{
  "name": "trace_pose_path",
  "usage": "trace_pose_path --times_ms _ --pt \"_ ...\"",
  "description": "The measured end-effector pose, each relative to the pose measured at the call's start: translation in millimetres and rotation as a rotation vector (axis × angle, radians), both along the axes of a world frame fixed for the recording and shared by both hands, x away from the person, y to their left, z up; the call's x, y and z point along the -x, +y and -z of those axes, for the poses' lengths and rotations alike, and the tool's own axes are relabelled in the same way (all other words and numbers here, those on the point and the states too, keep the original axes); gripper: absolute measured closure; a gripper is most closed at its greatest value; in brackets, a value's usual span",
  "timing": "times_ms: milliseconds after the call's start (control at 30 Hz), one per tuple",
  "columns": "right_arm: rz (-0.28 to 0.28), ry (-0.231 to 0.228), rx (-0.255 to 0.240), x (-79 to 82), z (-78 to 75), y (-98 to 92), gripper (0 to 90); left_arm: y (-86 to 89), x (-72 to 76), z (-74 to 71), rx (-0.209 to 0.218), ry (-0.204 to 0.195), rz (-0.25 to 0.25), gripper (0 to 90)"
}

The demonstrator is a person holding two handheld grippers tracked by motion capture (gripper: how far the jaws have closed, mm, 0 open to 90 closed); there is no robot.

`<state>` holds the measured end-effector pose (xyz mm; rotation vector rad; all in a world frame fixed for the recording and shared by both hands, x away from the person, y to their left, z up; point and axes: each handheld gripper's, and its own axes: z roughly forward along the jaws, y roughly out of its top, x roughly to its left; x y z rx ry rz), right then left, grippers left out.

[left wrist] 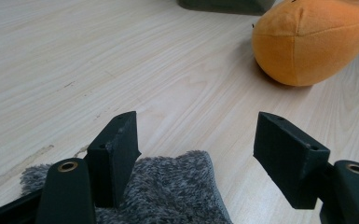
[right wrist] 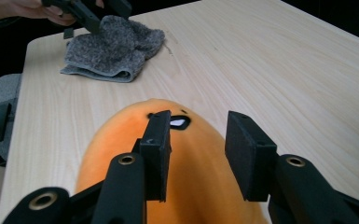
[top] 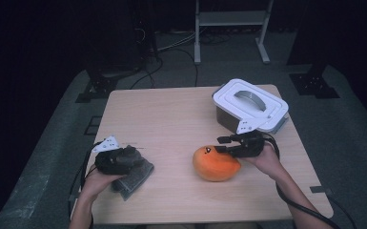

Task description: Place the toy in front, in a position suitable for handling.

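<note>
An orange plush toy [top: 214, 167] with a small face lies on the wooden table [top: 171, 114], right of centre. My right gripper [top: 221, 144] hovers at its upper right end. In the right gripper view the jaws [right wrist: 198, 123] stand apart over the toy [right wrist: 200, 186], and the pads are not pressing it. A grey fuzzy cloth [top: 136, 177] lies folded at the front left. My left gripper [top: 136, 155] rests over it, open. In the left gripper view [left wrist: 196, 128] the cloth [left wrist: 177, 186] sits under the left jaw and the toy [left wrist: 307, 42] lies farther off.
A grey box with a white handled lid [top: 250, 102] stands at the table's back right, just behind the right gripper. Bare wood stretches across the centre and back left. Stands and cables sit on the dark floor beyond the table.
</note>
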<state>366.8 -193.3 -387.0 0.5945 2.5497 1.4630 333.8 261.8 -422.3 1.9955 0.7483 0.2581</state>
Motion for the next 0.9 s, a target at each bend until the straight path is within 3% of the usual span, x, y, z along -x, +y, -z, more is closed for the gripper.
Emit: trace_pose_path --times_ms 133,300,400,500,700,833,900 --pt "-0.008 0.022 -0.003 -7.8 5.7 -0.9 59.1 -0.7 0.2 0.8 0.001 -0.001 0.003 30.2" --pt "-0.074 0.067 -0.002 -11.7 17.6 -0.1 48.2 -1.6 0.1 1.8 0.0 0.005 0.012 30.1" --pt "-0.111 0.09 0.014 -9.2 23.6 4.4 44.0 -3.2 0.3 2.2 -0.011 0.007 0.018 29.9" --pt "-0.141 0.08 0.024 -2.9 27.7 9.5 44.1 -3.8 0.9 1.5 -0.01 0.006 0.02 29.6" --pt "-0.145 0.077 0.038 11.5 36.8 18.4 57.7 -4.5 1.5 1.6 -0.014 0.005 0.022 29.6" --pt "-0.108 0.044 0.058 22.2 34.0 23.0 73.4 -5.7 2.1 0.7 -0.013 0.0 0.023 29.6" --pt "-0.09 0.046 0.041 26.3 30.8 24.3 77.0 -5.9 2.2 0.4 -0.011 -0.002 0.024 29.6"
